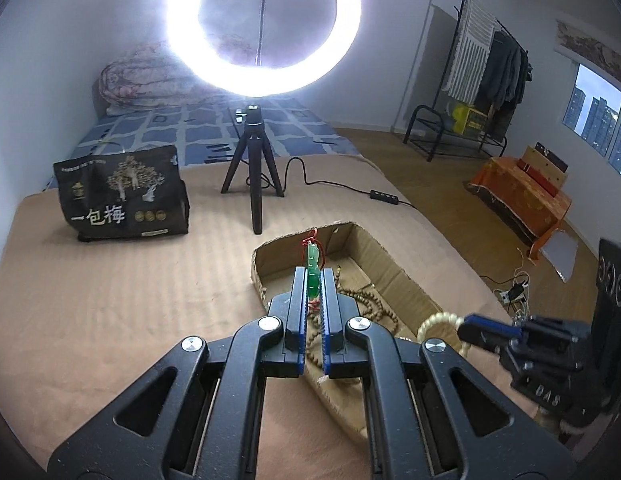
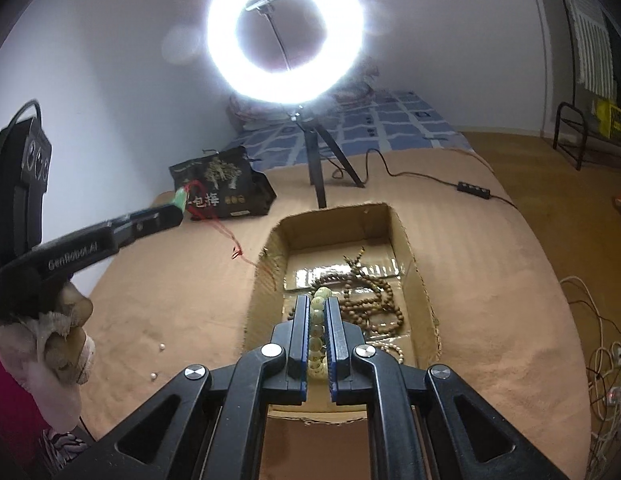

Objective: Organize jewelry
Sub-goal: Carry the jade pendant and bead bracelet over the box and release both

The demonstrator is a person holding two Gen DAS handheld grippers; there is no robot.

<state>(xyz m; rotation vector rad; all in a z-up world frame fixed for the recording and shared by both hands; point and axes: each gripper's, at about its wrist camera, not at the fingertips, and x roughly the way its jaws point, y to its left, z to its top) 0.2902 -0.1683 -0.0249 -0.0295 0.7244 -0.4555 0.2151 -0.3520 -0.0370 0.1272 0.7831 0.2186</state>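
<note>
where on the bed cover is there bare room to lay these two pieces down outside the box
The tan cover is bare between the cardboard box and black printed bag, apart from two small beads. Right of the box is also free. Inside, brown bead strands crowd it.

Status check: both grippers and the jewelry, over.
Left gripper shut on green pendant. Right gripper shut on pale bead bracelet. Both over cardboard box; brown beads inside.

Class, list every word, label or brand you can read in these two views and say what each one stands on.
"一包梅": white characters on the black bag standing on the bed.
"GenRobot.AI": side of the left hand-held gripper, seen from the right wrist.
"DAS": body of the right hand-held gripper, partly legible.
Small print along the bag's top and the yellow box: too blurred to read.
</note>
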